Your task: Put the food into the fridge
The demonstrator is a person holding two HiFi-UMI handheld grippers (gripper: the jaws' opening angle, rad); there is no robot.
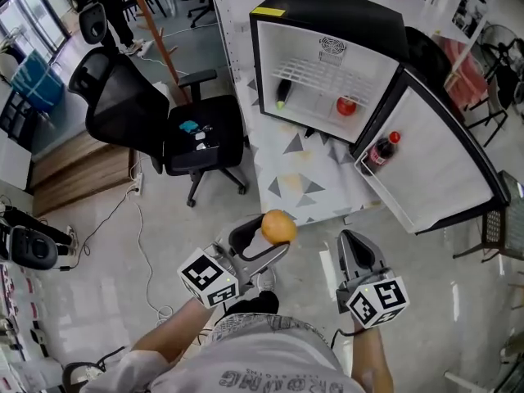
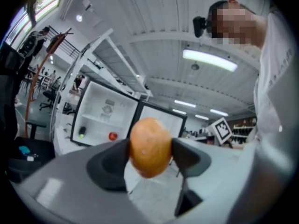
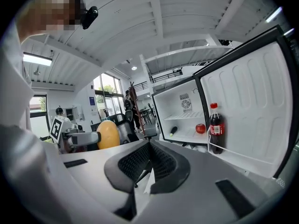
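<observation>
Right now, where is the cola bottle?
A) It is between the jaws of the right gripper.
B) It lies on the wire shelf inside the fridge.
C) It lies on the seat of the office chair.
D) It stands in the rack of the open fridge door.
D: the cola bottle stands upright in the lower rack of the open fridge door.

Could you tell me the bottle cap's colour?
The cap is red, clearest in the right gripper view.

Pale glossy floor [image 1: 90, 244]. Black mesh office chair [image 1: 135, 109] left of a white table [image 1: 303, 182] with grey triangle print. White ribbed ceiling [image 2: 154, 17], strip lights [image 2: 209, 60] on. Tall windows [image 3: 105, 93] far side, possibly full-height.
</observation>
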